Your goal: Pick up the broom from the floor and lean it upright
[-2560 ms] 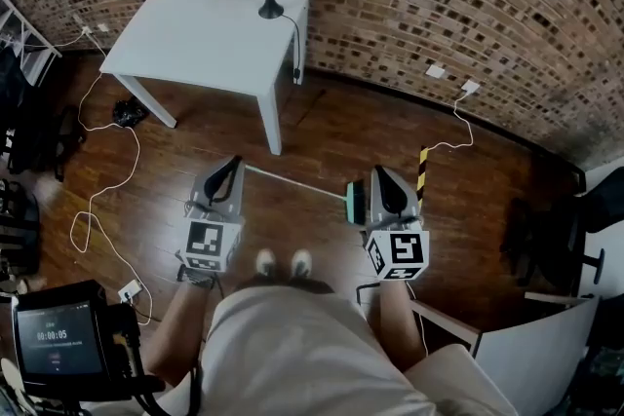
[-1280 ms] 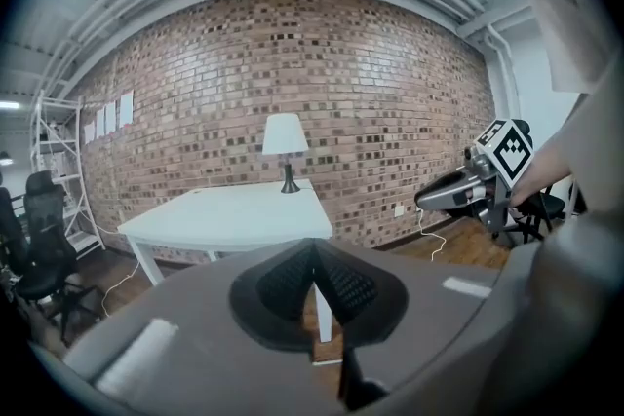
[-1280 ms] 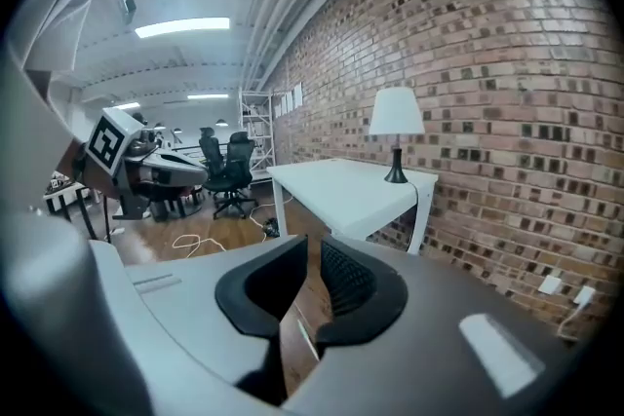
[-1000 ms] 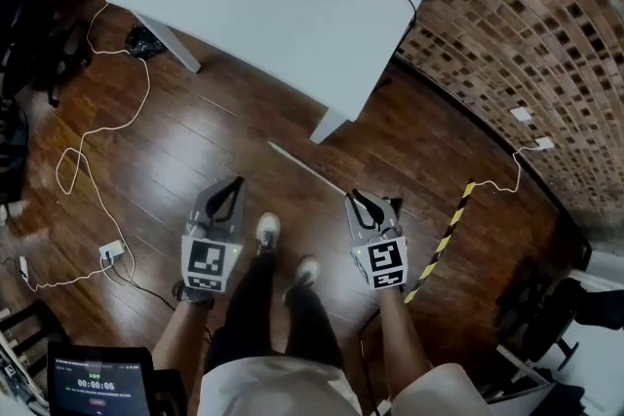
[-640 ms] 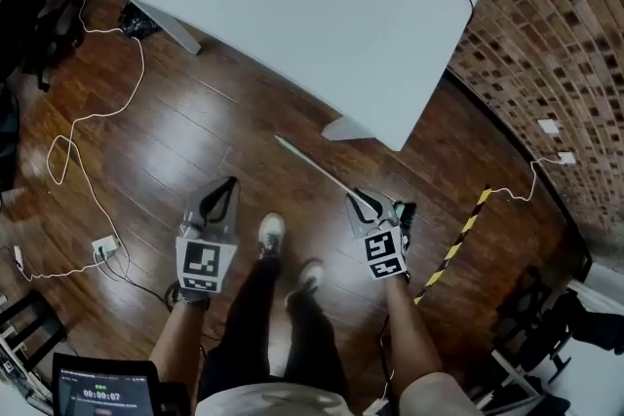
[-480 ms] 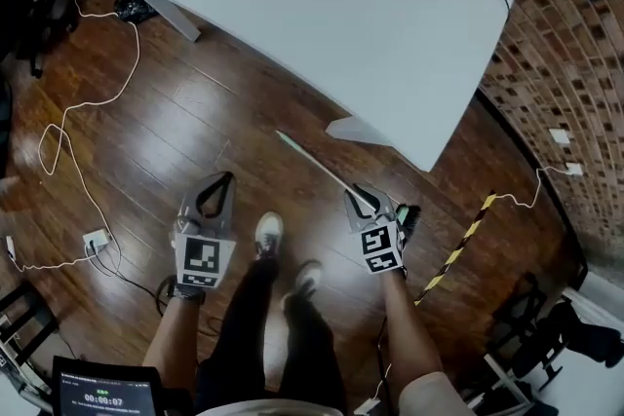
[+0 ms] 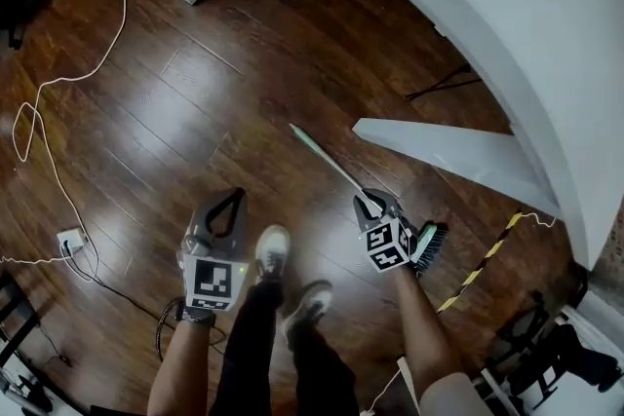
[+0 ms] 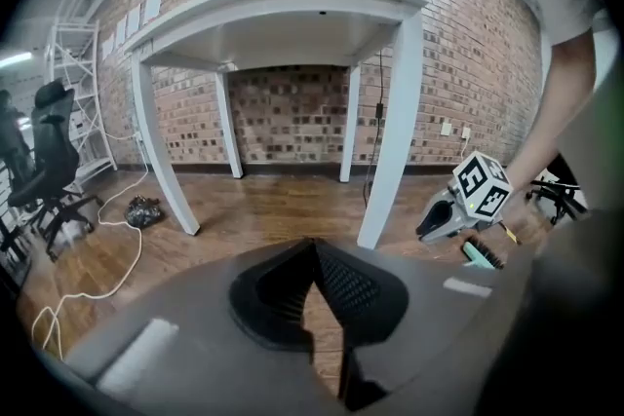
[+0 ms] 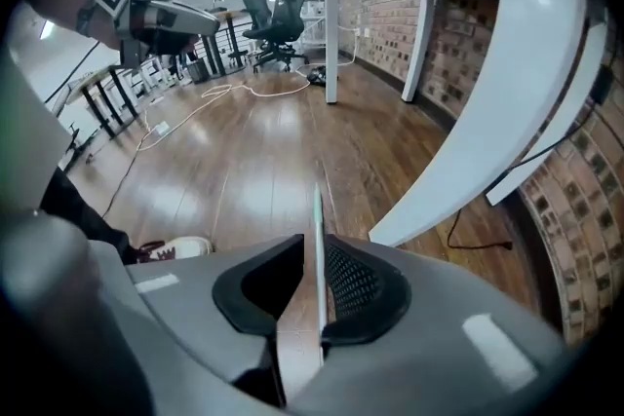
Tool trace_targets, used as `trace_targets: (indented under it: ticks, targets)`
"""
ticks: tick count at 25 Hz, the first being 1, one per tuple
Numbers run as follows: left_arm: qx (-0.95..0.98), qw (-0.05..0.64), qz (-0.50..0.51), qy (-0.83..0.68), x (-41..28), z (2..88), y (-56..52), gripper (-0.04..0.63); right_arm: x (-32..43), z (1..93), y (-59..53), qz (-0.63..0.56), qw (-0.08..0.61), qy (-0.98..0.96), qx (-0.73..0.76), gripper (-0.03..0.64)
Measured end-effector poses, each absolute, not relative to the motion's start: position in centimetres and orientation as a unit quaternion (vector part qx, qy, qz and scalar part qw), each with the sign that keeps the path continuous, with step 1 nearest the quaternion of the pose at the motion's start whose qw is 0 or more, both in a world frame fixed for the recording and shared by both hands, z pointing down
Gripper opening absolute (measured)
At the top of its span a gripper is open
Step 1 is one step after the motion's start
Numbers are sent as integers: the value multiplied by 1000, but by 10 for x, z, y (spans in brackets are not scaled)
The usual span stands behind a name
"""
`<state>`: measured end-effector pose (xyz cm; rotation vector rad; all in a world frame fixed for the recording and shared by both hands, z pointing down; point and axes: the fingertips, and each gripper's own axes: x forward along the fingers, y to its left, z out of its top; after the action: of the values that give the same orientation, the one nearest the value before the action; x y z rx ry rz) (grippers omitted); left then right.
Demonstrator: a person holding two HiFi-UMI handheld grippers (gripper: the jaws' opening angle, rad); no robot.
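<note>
The broom lies flat on the dark wooden floor, its pale handle (image 7: pixel 327 161) running up-left from the teal brush head (image 7: pixel 430 243). My right gripper (image 7: pixel 366 200) is low over the handle next to the brush head. In the right gripper view the handle (image 9: pixel 317 205) passes between the jaws of the right gripper (image 9: pixel 314 244), close along the right jaw, with a gap on the left. These jaws have just been opening and stand open. My left gripper (image 7: pixel 234 196) hangs to the left beside a shoe, its tips (image 8: pixel 312 246) together and empty.
A white table (image 7: pixel 507 15) overhangs the right side, and one leg (image 7: pixel 448 151) stands just beyond the broom. A white cable (image 7: pixel 58 83) loops to a plug block (image 7: pixel 70 241) at the left. A yellow-black striped strip (image 7: pixel 483 258) lies right of the brush head.
Both grippers and the head have sunk toward the floor. The right gripper has come down around the broom handle near the brush head. The left gripper stays shut and empty.
</note>
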<state>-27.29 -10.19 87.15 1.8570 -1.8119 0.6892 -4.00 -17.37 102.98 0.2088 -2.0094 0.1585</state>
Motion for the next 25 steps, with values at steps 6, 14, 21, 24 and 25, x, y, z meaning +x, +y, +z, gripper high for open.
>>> trace_targets:
  ticks: [6,14,21,24,25]
  targets:
    - [692,227,244,-641,-253,928,-83,2,-27,1122,-175,59,563,-820,85,80]
    - [713,217,247,-619,-241,992,-65,2,-24,1227,-174,55,609,-790,47,97]
    - [709,243,241,-616,-232,1006,-57,2,-38,1254,-178,56,628,-775,44,115]
    - [709,244,231,-620,-231,1005,-63,2,-38,1264,-177,72,642,-762,48,129]
    - [707,247,226,-622,-231,1005,-65,2,-37,1268,-177,78,647,-757,50,130]
